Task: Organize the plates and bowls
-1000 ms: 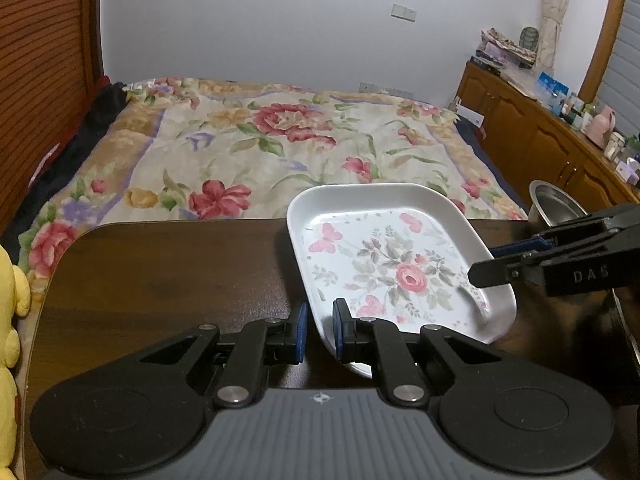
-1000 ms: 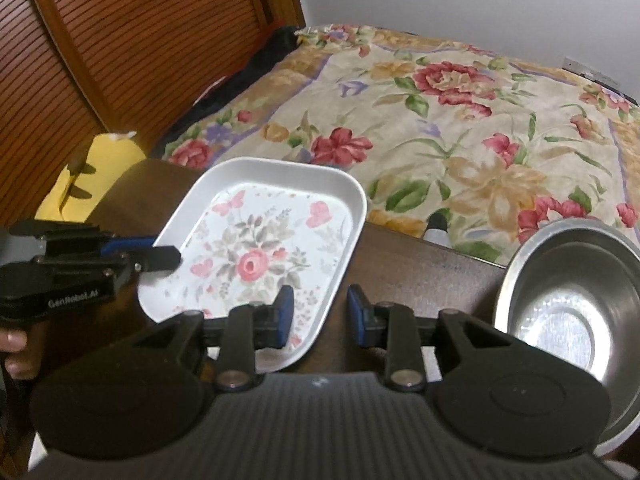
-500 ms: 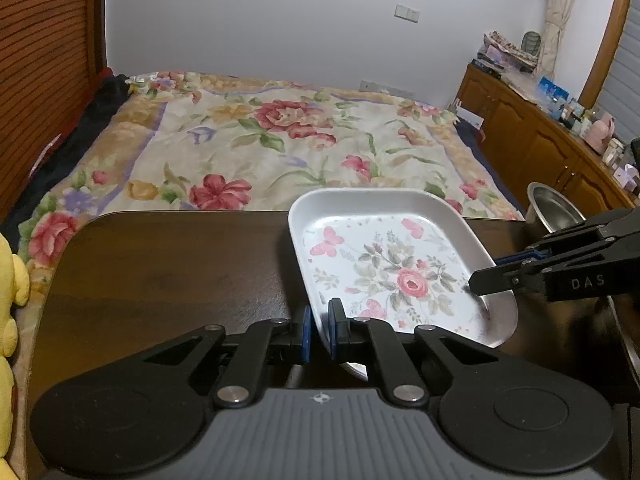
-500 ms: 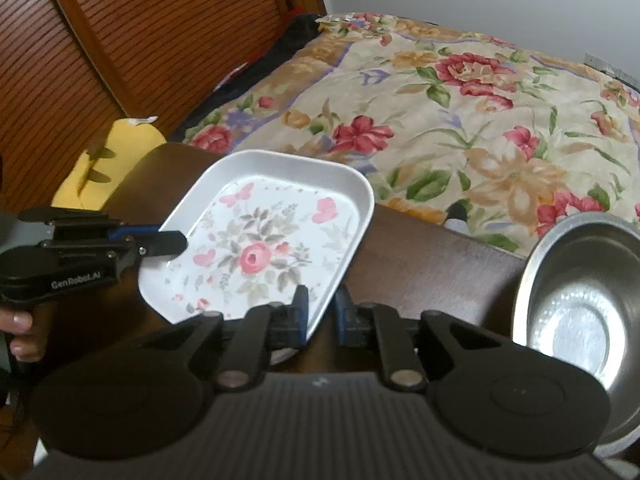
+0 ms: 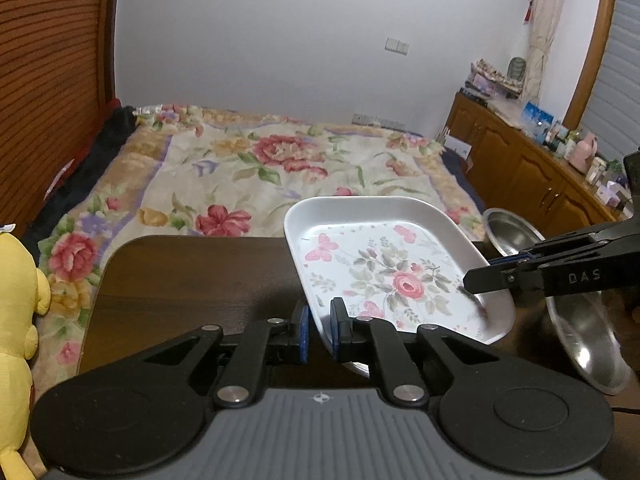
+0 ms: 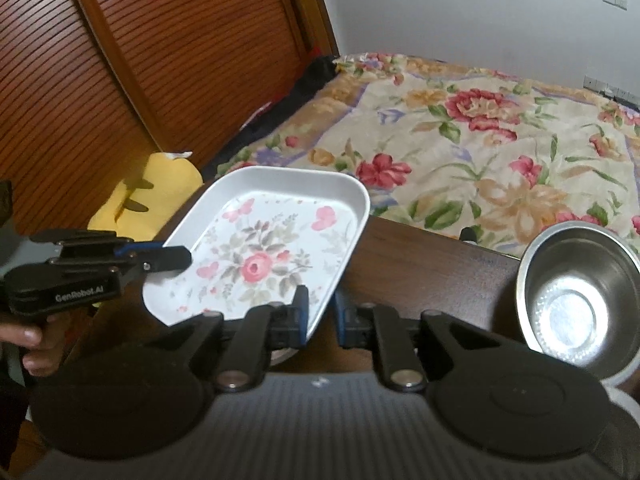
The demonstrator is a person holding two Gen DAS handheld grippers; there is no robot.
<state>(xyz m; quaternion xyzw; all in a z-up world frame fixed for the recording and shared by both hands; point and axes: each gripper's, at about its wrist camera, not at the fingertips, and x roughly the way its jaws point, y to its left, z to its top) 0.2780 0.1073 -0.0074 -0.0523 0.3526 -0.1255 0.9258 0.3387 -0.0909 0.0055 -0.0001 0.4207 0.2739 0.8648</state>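
Left gripper (image 5: 319, 330) fingers clamped on plate (image 5: 384, 272) near rim; right gripper (image 6: 320, 316) fingers clamped on opposite rim. Plate raised above bench (image 5: 192, 280), tilted, nothing in it, floral print only. Steel bowl (image 6: 576, 300) right of right fingers, on bench, nothing inside.

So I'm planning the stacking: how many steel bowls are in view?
2. One steel bowl stands beyond the floral plate's far right corner; the nearer steel bowl shows partly below the right gripper. Others may be hidden beneath the plate.
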